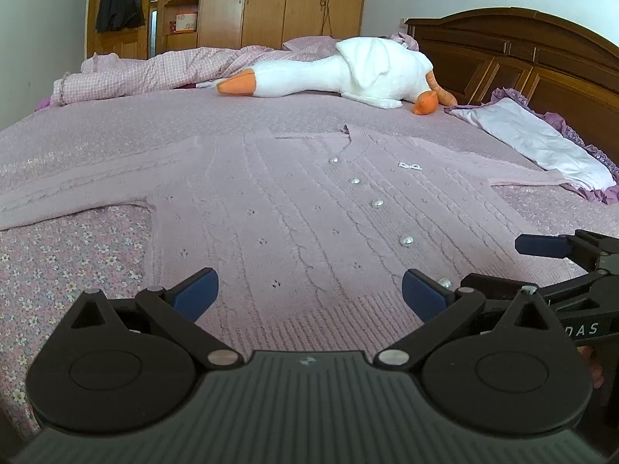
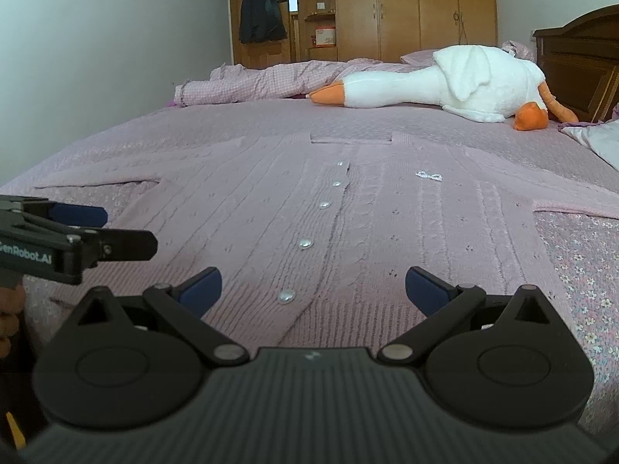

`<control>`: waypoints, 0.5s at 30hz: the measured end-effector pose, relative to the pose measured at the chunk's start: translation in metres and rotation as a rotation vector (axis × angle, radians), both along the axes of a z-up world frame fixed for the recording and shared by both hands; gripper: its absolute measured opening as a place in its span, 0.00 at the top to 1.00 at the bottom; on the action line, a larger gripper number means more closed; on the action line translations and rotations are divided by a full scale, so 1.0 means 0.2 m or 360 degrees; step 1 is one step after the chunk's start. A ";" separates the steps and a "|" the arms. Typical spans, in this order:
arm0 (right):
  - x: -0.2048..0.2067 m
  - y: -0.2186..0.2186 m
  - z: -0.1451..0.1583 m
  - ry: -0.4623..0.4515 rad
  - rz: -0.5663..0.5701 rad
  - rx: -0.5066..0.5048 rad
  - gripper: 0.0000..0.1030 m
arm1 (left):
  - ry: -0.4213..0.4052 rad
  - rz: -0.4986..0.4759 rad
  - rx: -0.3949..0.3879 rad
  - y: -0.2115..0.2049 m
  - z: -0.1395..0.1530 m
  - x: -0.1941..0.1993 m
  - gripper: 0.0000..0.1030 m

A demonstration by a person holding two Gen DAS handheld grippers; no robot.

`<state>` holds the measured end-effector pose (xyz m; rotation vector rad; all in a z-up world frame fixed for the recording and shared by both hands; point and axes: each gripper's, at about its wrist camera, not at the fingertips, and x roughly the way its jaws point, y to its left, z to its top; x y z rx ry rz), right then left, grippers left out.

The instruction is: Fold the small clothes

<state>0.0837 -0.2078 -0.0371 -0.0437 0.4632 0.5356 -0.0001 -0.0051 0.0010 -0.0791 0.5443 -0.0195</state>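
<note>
We count one pink cardigan [image 1: 278,208] with five shiny buttons [image 2: 305,243], one plush goose [image 1: 363,73], one pale pillow [image 1: 537,143], and two tools [image 1: 309,295], both spread wide.

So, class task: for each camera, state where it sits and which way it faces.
Left wrist: on the left gripper above the hem, facing up the cardigan toward the plush goose; its open fingers show, right gripper beside it.
Right wrist: on the right gripper, same direction; open fingers show, left gripper beside it.
Shared: cardigan, goose.
</note>
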 end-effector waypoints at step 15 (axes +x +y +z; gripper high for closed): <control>0.01 -0.01 0.01 0.0008 -0.0023 0.0016 0.00 | 0.0007 0.0003 -0.0005 0.00 0.00 0.00 0.00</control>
